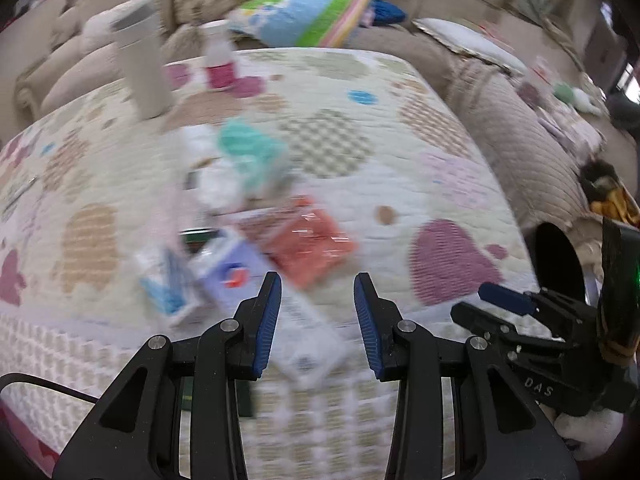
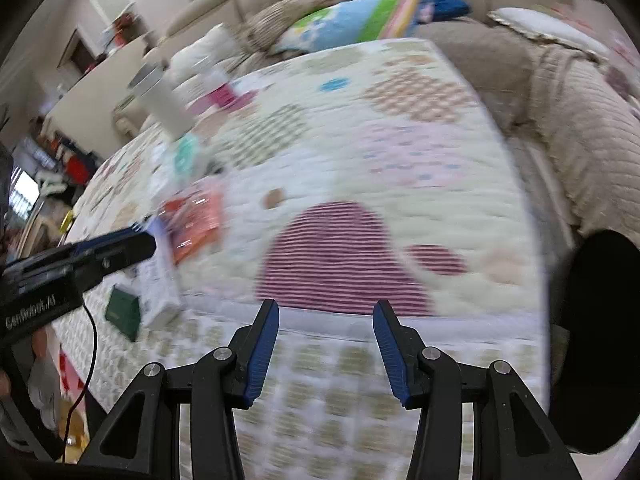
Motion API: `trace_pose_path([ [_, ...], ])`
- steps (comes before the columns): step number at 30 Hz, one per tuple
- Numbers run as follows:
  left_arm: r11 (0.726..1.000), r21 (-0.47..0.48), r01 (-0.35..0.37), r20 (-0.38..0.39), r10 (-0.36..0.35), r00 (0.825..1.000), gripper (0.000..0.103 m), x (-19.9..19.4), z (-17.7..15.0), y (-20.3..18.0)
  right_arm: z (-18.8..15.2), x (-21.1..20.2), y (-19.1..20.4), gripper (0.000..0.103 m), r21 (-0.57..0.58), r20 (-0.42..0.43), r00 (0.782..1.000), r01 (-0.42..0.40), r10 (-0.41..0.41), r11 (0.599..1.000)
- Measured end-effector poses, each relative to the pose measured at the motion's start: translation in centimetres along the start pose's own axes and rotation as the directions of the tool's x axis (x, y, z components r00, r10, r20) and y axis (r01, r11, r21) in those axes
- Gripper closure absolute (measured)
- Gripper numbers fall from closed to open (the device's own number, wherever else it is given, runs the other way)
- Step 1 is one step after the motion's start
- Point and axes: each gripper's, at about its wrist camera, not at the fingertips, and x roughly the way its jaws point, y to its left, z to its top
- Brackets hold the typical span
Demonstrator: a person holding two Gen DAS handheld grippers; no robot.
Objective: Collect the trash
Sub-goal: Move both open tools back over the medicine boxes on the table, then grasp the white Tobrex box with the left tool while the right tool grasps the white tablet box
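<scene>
Trash lies in a blurred heap on a quilted table cover (image 1: 400, 80): an orange wrapper (image 1: 312, 246), a lilac carton (image 1: 228, 268), a white box (image 1: 308, 336) at the table's near edge, a teal packet (image 1: 252, 152) and crumpled white tissue (image 1: 218, 186). My left gripper (image 1: 318, 292) is open and empty, just above the white box. My right gripper (image 2: 326, 316) is open and empty over the table's near edge, right of the heap. The orange wrapper (image 2: 196, 216) and white box (image 2: 158, 288) show at left in the right wrist view, behind the left gripper's fingers (image 2: 116, 240).
A tall white tumbler (image 1: 140, 60) and a red-and-white bottle (image 1: 219, 56) stand at the table's far left. A sofa (image 1: 520, 112) with cushions wraps behind and to the right. A dark round bin opening (image 2: 604, 336) sits right of the table. A green card (image 2: 122, 312) hangs at the edge.
</scene>
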Motion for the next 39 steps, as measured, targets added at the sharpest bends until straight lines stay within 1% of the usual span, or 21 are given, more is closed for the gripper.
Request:
trace_pose_path([
  [6,0.993,-0.101,-0.060,-0.006,0.059,0.998,0.067,-0.5,-0.7,5.9,0.8,2.5,5.2,0.056,-0.106,-0.043,0.997,-0.066,0.062,0.992],
  [11,0.981,-0.172,-0.084,-0.009,0.084,0.996,0.067,-1.0,-1.3,9.4,1.8,4.4,9.4,0.055,-0.190,-0.069,0.994,-0.099,0.088,0.977],
  [13,0.977,-0.191,-0.090,-0.010,0.090,0.996,0.067,-1.1,-1.4,10.5,2.1,5.1,10.4,0.050,-0.209,-0.078,0.993,-0.106,0.092,0.972],
  [14,0.975,-0.204,-0.092,-0.011,0.092,0.996,0.067,-1.1,-1.5,11.1,2.3,5.5,11.1,0.045,-0.223,-0.085,0.992,-0.112,0.095,0.969],
  [15,0.973,-0.213,-0.093,-0.011,0.093,0.996,0.067,-1.2,-1.5,11.5,2.4,5.9,11.8,0.044,-0.237,-0.094,0.991,-0.116,0.096,0.964],
  [20,0.968,-0.236,-0.089,-0.016,0.088,0.996,0.067,-1.0,-1.5,12.5,2.4,7.5,14.0,0.043,-0.298,-0.126,0.989,-0.109,0.074,0.948],
  [22,0.967,-0.241,-0.084,-0.019,0.082,0.996,0.067,-0.8,-1.5,12.7,2.4,8.3,14.5,0.043,-0.318,-0.133,0.990,-0.084,0.043,0.944],
  [25,0.965,-0.251,-0.072,-0.024,0.068,0.997,0.067,-0.4,-1.4,12.6,2.5,8.9,14.5,0.043,-0.321,-0.129,0.991,-0.070,0.030,0.944],
  [29,0.962,-0.269,-0.057,-0.028,0.051,0.998,0.067,0.1,-1.1,12.5,2.7,9.1,14.1,0.044,-0.303,-0.098,0.994,-0.080,0.052,0.950],
  [31,0.960,-0.275,-0.050,-0.030,0.043,0.999,0.067,0.3,-1.0,12.3,2.7,9.0,14.1,0.054,-0.305,-0.087,0.995,-0.076,0.052,0.949],
  [34,0.958,-0.285,-0.040,-0.039,0.031,0.999,0.067,1.0,-0.8,12.0,2.5,8.5,13.8,0.055,-0.312,-0.077,0.996,-0.066,0.044,0.948],
  [39,0.953,-0.301,-0.027,-0.044,0.015,0.999,0.067,2.1,-0.6,11.7,1.8,5.7,11.3,0.055,-0.273,-0.030,0.999,-0.036,0.029,0.961],
])
